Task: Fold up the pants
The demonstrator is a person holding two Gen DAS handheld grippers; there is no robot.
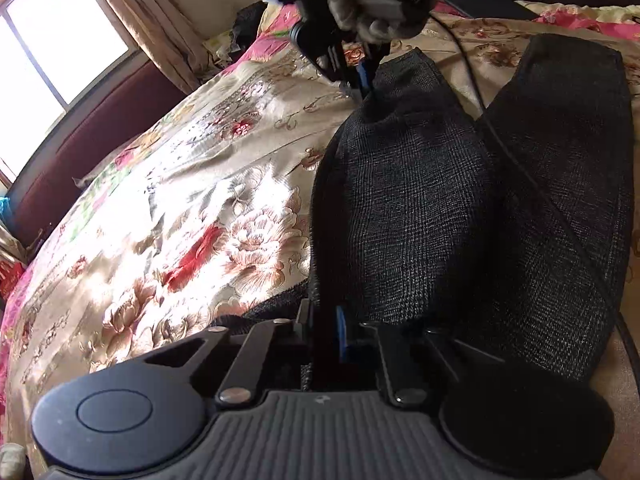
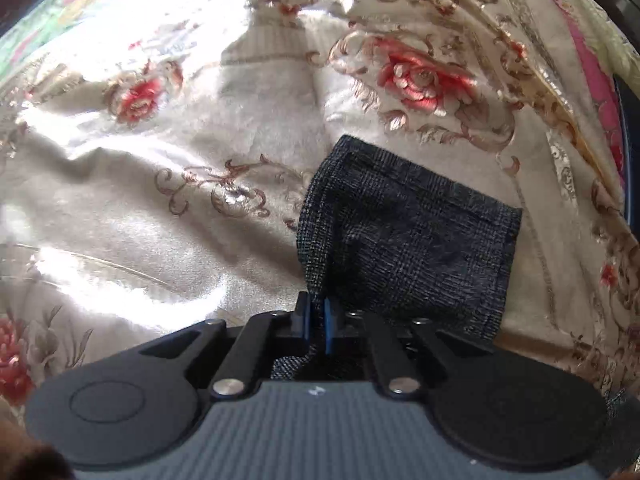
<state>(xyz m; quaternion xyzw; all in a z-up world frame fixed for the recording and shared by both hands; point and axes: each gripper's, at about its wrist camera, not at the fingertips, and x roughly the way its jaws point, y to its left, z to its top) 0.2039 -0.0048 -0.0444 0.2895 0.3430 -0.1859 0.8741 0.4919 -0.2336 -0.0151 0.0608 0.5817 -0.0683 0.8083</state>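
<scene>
I have both claws clamped on the pants (image 1: 420, 208) lying on the bed (image 1: 180, 200), left claw (image 1: 324, 332) near the waist, right claw (image 2: 316, 320) on a hem, and either thin pinch could slip when lifted.

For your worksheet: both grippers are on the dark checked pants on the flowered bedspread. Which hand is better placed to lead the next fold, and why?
Probably the right. The right gripper pinches the free hem end of the pants, which can swing over. The left gripper clamps near the wide upper part, better suited as anchor.
</scene>
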